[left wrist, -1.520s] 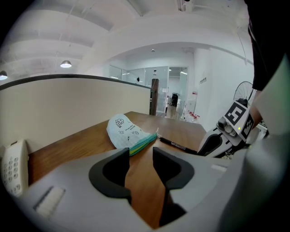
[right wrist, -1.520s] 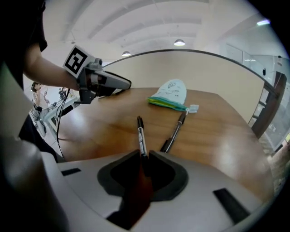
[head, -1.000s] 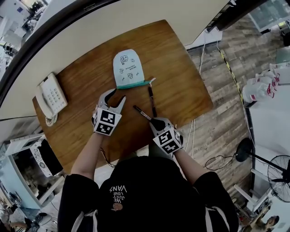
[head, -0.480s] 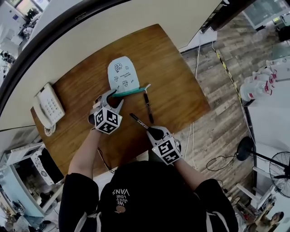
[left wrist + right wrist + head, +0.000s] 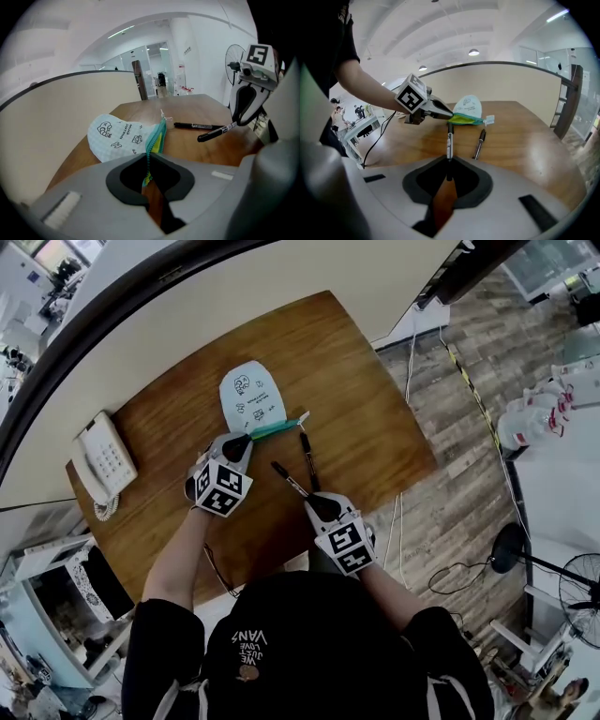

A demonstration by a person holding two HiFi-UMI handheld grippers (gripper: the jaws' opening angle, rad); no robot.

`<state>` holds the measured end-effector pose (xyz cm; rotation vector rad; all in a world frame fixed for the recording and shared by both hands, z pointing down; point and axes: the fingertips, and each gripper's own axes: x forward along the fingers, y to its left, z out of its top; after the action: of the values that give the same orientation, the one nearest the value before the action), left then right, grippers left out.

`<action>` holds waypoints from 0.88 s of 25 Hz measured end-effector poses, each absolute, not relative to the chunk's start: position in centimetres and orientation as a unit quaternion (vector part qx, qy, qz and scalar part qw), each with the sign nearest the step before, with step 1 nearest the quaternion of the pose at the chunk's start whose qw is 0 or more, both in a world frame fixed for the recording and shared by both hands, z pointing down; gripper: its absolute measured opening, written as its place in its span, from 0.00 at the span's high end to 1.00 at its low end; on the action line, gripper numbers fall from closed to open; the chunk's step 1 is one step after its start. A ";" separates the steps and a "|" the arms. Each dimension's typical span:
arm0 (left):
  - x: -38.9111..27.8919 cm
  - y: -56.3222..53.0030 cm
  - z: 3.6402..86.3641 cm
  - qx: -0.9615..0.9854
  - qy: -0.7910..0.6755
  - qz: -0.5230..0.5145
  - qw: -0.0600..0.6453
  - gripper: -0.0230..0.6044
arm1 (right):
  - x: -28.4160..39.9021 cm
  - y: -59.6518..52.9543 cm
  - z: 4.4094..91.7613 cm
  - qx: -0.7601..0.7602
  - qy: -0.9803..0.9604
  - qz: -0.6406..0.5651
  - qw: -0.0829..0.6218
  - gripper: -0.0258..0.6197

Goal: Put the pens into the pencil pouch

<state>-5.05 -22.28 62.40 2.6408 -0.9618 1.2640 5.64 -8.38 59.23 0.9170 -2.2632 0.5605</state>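
The pale blue printed pencil pouch (image 5: pixel 248 395) lies on the wooden table (image 5: pixel 356 381), its teal zipper mouth toward me and gaping a little, yellow lining showing (image 5: pixel 461 120). My left gripper (image 5: pixel 236 442) is at the mouth's left end, jaws closing with the zipper edge (image 5: pixel 149 161) pinched between them. My right gripper (image 5: pixel 319 503) is shut on a black pen (image 5: pixel 289 478), held off the table with its tip toward the pouch mouth (image 5: pixel 449 140). A second black pen (image 5: pixel 307 457) lies flat just right of the mouth.
A white desk telephone (image 5: pixel 105 456) sits at the table's left end. A thin black cable (image 5: pixel 216 568) runs off the near edge. A curved partition wall (image 5: pixel 281 277) backs the table; the wood floor (image 5: pixel 469 456) drops off to the right.
My left gripper moved up to the pouch mouth and its wide-open jaws closed onto the zipper edge. The right gripper lifted its pen slightly toward the pouch.
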 end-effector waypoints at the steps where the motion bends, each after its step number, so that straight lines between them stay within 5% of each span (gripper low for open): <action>1: -5.2 -22.1 62.2 0.856 -0.318 0.405 0.041 0.92 | 5.5 -8.5 59.2 0.349 -0.858 0.211 0.312 0.89; 22: -4.6 -15.9 56.4 0.858 -0.395 0.295 0.145 0.92 | 1.3 -15.3 57.4 0.341 -0.864 0.172 0.330 0.89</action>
<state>-4.64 -15.90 56.38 2.4704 -1.1384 0.8500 1.34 -15.26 57.43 0.8917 -2.2591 0.4493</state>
